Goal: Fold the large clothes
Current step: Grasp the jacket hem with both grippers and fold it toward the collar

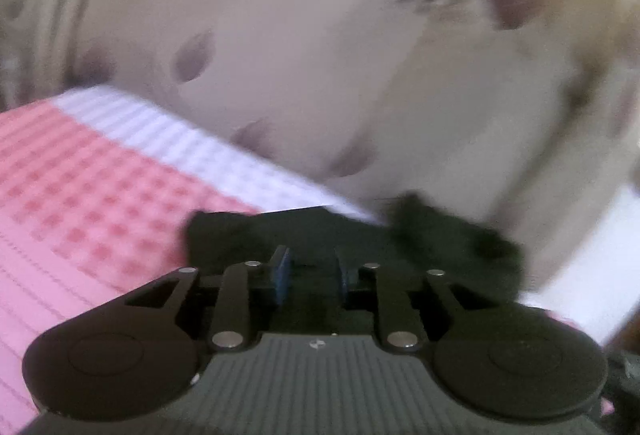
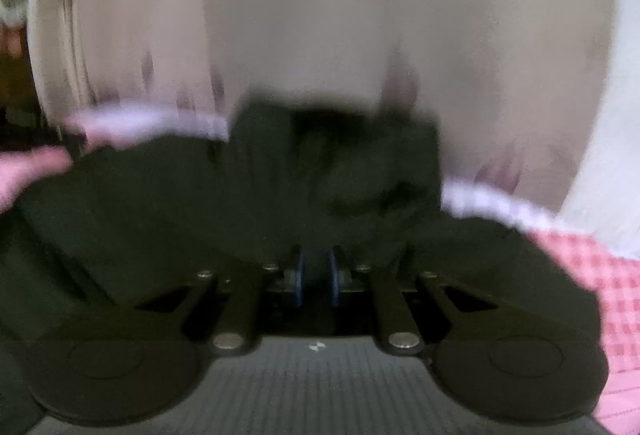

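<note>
My left claw (image 1: 310,271) is clenched on a fold of the dark garment (image 1: 360,235), which lies on the pink-and-white checked bed cover (image 1: 80,187). My right claw (image 2: 318,275) looks clamped on the same dark garment (image 2: 240,195), though motion blur makes that hard to confirm. Behind it hangs a beige spotted sheet (image 1: 300,55).

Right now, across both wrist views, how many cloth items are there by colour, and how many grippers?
Dark green garment: 1
Pink and white checked cover: 1
Beige spotted cloth: 1
Grippers, left gripper and right gripper, both shut on the garment: 2
Total: 5
</note>
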Tool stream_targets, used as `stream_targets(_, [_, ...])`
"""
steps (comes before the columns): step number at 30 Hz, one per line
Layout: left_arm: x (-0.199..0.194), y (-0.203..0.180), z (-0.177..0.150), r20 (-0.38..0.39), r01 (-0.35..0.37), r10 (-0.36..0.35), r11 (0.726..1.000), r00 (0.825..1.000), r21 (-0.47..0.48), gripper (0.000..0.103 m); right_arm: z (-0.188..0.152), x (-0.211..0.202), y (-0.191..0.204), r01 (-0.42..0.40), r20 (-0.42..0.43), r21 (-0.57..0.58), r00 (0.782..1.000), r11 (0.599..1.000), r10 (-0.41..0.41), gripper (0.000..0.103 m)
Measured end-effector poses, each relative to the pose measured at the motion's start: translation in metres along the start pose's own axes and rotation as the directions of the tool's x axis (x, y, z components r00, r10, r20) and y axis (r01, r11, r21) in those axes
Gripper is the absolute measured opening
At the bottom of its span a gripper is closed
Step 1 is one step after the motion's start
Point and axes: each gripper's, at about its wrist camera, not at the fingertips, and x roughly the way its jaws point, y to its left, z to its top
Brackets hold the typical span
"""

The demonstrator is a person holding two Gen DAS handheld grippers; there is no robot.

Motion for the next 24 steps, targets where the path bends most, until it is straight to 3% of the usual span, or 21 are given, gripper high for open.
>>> stream_targets(2, [-0.006,-0.022,-0.006,-0.027,0.053,-0.051,0.997,0.998,0.052,0.03,0.005,-0.012,0.008,-0.044,-0.001,0.007,0.999,0.999,0.044,0.013])
stream_targets(3, [-0.002,-0.032,-0.013,-0.076,0.07,-0.064,0.994,0.995,0.083,0.03,0.003,-0.014,0.016,-0.056,-0.019,-0.018,0.998,0.998,0.056,0.013])
stream_targets(5, [0.008,-0.042,-0.029,-0.149,0.042,-0.023,0.99,0.989,0.131,0.03,-0.006,-0.009,0.028,-0.049,-0.073,-0.092,0.996,0.995,0.042,0.013])
stream_targets(8, [0.02,-0.03,-0.045,-0.207,-0.015,0.03,0.997,0.978,0.075,0.024,-0.026,0.007,0.03,-0.028,-0.174,-0.103,0.985,0.994,0.01,0.012])
stream_targets(10, [0.026,-0.018,-0.047,-0.247,-0.044,0.044,0.999,0.968,0.008,0.012,-0.031,0.009,0.03,-0.022,-0.189,-0.088,0.982,0.996,0.005,0.011])
stream_targets(12, [0.03,-0.015,-0.048,-0.266,-0.055,0.054,0.998,0.962,0.003,0.011,-0.031,0.014,0.032,-0.018,-0.201,-0.098,0.98,0.995,-0.002,0.011])
stream_targets(15, [0.029,-0.025,-0.052,-0.245,-0.076,0.094,0.994,0.965,0.083,0.011,-0.033,0.017,0.031,-0.01,-0.198,-0.089,0.98,0.996,-0.008,0.011])
stream_targets(20, [0.033,-0.014,-0.054,-0.226,-0.065,0.076,0.996,0.971,0.057,0.012,-0.033,0.018,0.031,-0.011,-0.194,-0.11,0.981,0.994,-0.011,0.012])
stream_targets(22, [0.022,-0.022,-0.051,-0.216,-0.052,0.077,0.992,0.973,0.119,0.011,-0.026,0.008,0.027,-0.01,-0.215,-0.099,0.977,0.995,-0.012,0.012])
stream_targets(23, [0.011,-0.026,-0.047,-0.206,-0.037,0.069,0.987,0.976,0.156,0.012,-0.018,-0.008,0.028,0.037,-0.225,-0.079,0.973,0.996,-0.054,0.015])
stream_targets(24, [-0.012,-0.031,-0.044,-0.172,-0.013,0.043,0.985,0.984,0.173,0.031,-0.012,-0.034,0.028,0.061,-0.16,-0.045,0.985,0.997,-0.068,0.019])
